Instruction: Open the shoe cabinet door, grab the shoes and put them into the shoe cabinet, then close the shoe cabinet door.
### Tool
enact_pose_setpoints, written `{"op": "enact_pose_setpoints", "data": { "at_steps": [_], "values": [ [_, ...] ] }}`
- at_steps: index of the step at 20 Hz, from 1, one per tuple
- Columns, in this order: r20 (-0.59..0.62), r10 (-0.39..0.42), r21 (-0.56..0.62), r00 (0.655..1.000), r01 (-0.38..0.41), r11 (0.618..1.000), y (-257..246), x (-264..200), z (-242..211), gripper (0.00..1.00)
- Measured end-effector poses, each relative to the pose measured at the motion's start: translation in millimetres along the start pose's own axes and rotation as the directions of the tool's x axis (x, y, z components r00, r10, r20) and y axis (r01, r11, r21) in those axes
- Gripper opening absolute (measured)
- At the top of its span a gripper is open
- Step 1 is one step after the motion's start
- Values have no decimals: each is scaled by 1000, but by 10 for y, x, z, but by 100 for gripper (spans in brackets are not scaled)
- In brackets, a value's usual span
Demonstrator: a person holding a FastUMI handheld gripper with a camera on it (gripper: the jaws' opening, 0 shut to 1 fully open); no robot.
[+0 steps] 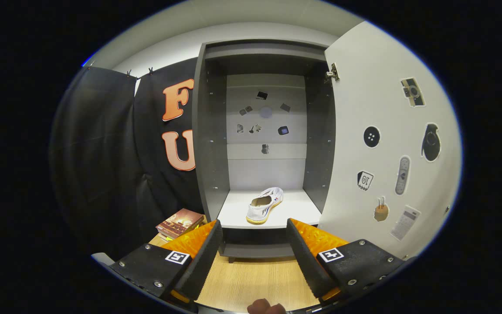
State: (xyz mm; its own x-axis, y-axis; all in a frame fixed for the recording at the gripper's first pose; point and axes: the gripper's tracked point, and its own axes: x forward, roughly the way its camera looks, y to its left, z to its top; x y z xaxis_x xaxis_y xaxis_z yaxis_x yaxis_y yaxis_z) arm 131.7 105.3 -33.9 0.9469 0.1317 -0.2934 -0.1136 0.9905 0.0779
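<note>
The cabinet (209, 131) stands straight ahead of the hand-held gripper (254, 231), dark-walled with a pale back panel dotted with small stickers. Its door (377, 144) is swung wide open to the right of the fingers, its inner face carrying more stickers and a metal hinge (333, 73) at the top corner. The desk (251, 279) of light wood lies under and between the fingers, running up to the cabinet's foot. On the white shelf (233, 209) just beyond the fingertips rests one white shoe (264, 205), heel toward the gripper, toe pointing inward. Left of the fingers, beside the cabinet, lies a book (179, 222). The hand-held gripper is spread wide and holds nothing. A bit of a hand (266, 307) shows below the fingers.
</note>
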Motion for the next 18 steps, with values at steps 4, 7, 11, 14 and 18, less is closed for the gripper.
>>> {"op": "enact_pose_setpoints", "data": {
  "at_steps": [4, 7, 11, 14, 18],
  "values": [
    [21, 41, 4, 999, -41, 999, -122, -417, 29, 92],
    [55, 62, -18, 997, -61, 998, -338, -825, 73, 92],
    [101, 111, -35, 989, -108, 994, -711, -1341, 53, 92],
    [99, 158, 4, 983, -159, 987, -1056, -1704, -77, 92],
    [103, 138, 53, 985, -144, 988, -1559, -1847, -189, 92]
  ]
}}
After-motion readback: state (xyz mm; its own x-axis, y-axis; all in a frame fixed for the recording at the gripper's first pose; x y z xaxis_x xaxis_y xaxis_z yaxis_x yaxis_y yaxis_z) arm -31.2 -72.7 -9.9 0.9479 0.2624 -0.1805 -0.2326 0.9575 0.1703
